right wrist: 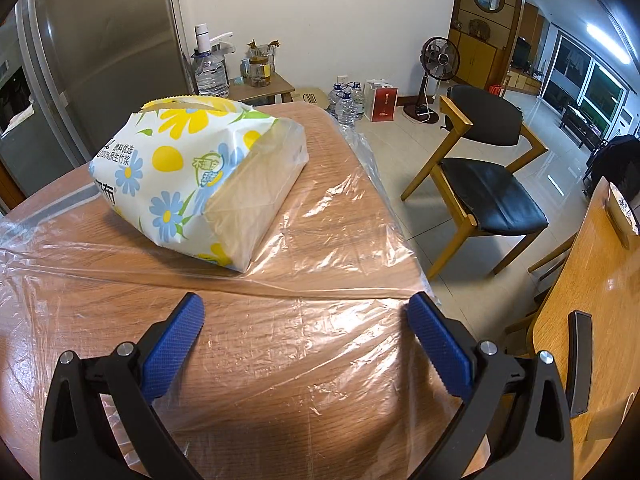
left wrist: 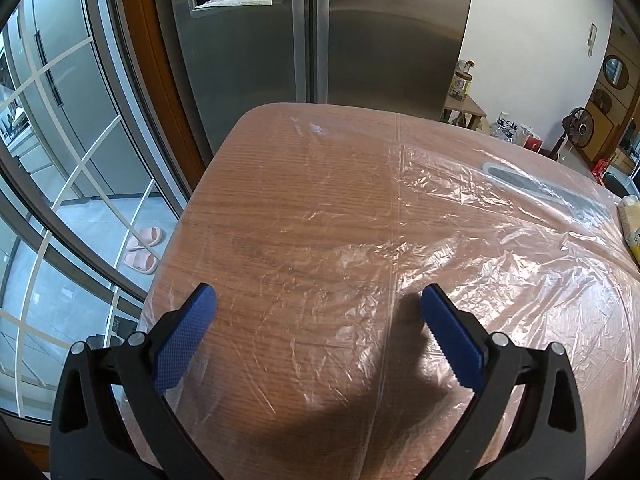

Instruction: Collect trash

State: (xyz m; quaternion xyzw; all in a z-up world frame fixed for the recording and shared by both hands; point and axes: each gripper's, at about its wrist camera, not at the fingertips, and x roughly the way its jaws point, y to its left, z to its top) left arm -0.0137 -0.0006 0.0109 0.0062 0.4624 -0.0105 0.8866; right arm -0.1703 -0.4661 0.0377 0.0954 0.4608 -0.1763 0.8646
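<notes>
While near table [right wrist: 340,216] edge: pkg [right wrist: 188,184].

Tissue pack [right wrist: 192,184] print was too small to read; its far end lay hidden. The frame edge cut off a yellow pack [left wrist: 632,224] on the counter [left wrist: 300,208].

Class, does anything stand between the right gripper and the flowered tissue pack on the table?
Nothing visible does: between the open right gripper and the flowered tissue pack lies only the table's clear plastic sheet.
</notes>
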